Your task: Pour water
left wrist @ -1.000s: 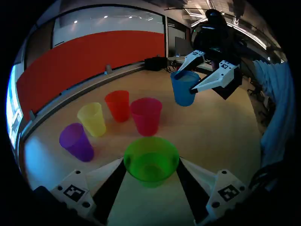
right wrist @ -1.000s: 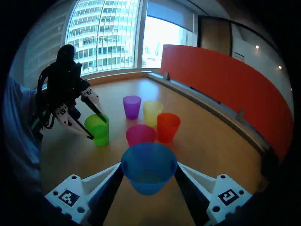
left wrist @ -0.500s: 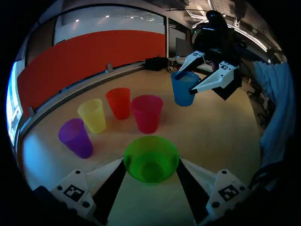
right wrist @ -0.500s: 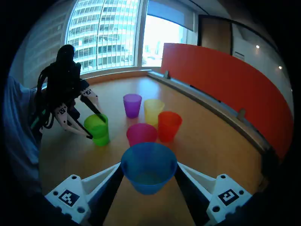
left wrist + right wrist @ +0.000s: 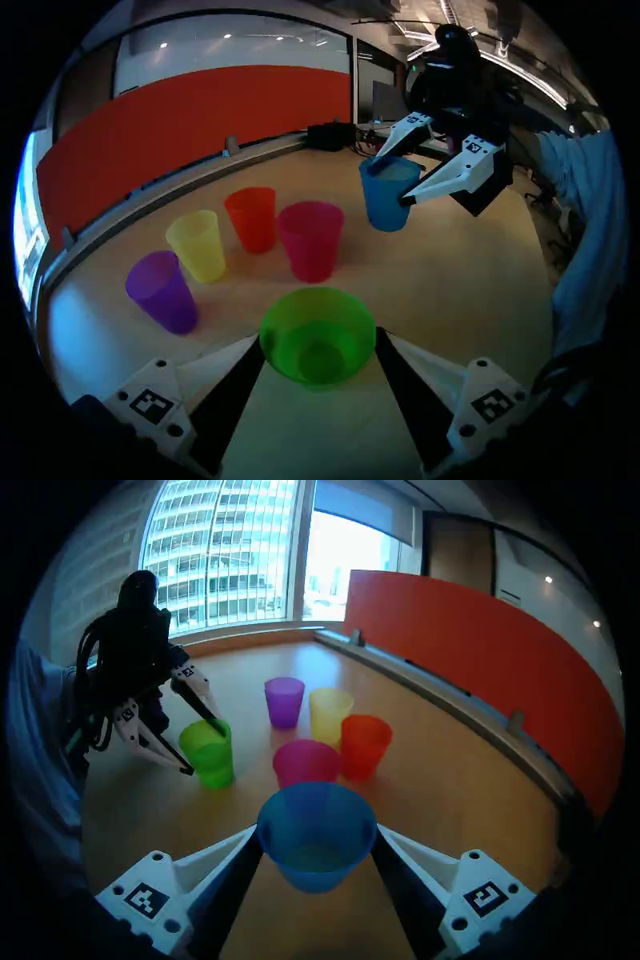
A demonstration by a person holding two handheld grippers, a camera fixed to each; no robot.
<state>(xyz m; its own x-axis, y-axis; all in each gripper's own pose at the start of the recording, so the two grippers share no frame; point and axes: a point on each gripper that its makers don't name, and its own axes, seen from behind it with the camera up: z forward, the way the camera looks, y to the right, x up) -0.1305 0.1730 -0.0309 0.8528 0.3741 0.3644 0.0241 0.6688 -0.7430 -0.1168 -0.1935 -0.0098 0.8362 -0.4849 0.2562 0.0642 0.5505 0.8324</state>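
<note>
Cups sit in both our tools. Our right tool [image 5: 317, 827] is clamped on the blue cup [image 5: 317, 846], one finger pressing each side of its wall. The cup is upright with its mouth towards the camera, and we cannot tell whether it holds water. Our left tool [image 5: 318, 336] is closed on the green cup [image 5: 318, 354] in the same way, also upright.

In the left gripper view the blue cup is beyond the pink cup [image 5: 310, 240] and to its right. The pink cup stands on the wooden tabletop [image 5: 464, 264] nearest the green one. The orange cup [image 5: 252, 218] is just beside it, then the yellow cup [image 5: 196, 244] and the purple cup [image 5: 162, 290] further left. A red wall panel [image 5: 184, 112] runs behind the tabletop, and a pale blue sleeve [image 5: 592, 200] shows at the right.
</note>
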